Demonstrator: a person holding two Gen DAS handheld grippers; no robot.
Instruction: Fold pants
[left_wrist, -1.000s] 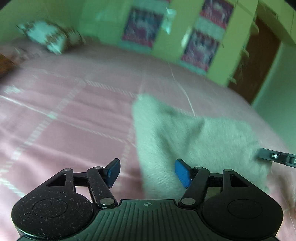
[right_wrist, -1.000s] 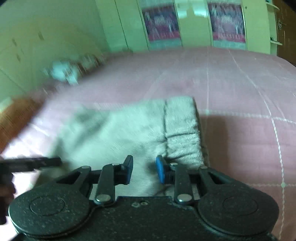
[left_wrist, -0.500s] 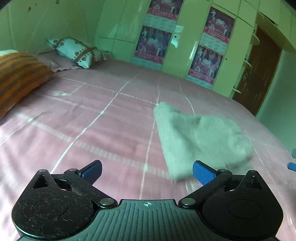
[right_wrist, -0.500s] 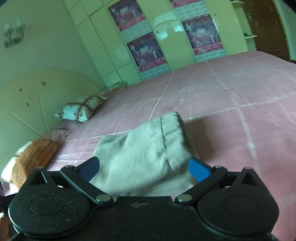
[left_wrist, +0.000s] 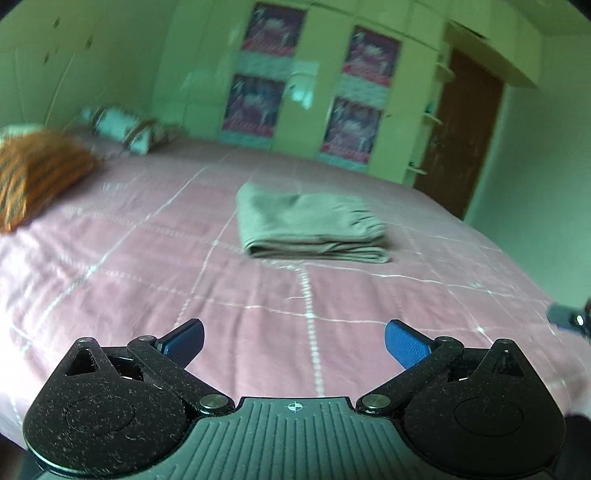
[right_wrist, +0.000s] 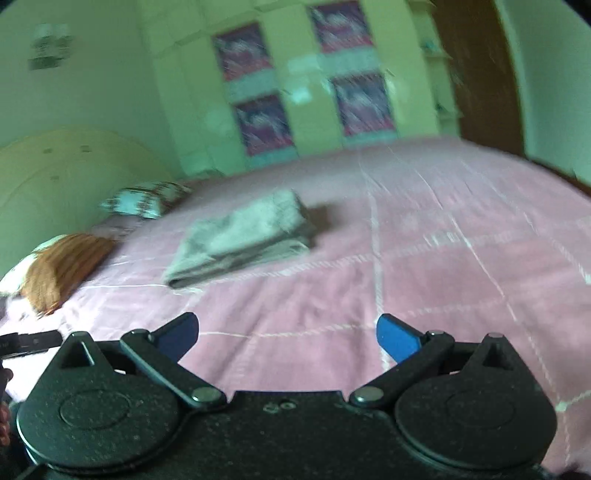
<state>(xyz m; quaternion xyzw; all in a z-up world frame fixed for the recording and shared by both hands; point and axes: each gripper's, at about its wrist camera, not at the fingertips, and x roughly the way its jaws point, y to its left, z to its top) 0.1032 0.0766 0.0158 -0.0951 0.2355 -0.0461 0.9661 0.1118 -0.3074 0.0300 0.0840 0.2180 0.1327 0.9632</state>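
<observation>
Left wrist view has the left gripper (left_wrist: 293, 345) spread wide, nothing between the blue pads (left_wrist: 404, 347), just pink bedspread (left_wrist: 147, 280) under them. Its jaws have only just been opening. The pants (left_wrist: 310, 221) are folded into a flat grey stack lying on the bed well ahead of the gripper, a bit right of centre, folded edge facing the camera with the layers showing. Not touching the tool at all.

Right wrist view, same story: right gripper (right_wrist: 287, 338) splayed wide with nothing in it, jaws also just been opening. The pants (right_wrist: 243, 236) sit up ahead and off to the left, well apart from the fingers, angled across the bedspread (right_wrist: 424, 258).

Stuff that's hard to read: both shots are smeared, the right one worse, so the pants' waistband and seams are mush there. The posters (left_wrist: 255, 99) on the wardrobe (left_wrist: 399, 122) are just pink and purple blobs. An orange cushion (left_wrist: 37, 173) is cut off at the left edge, and a patterned pillow (left_wrist: 122, 129) behind it is streaky. At the far right edge of the left view a bit of the other gripper (left_wrist: 569, 317) pokes in, mostly cropped. In the right view a dark bar (right_wrist: 29, 341) sticks in from the left edge, and I can't tell what it is.
</observation>
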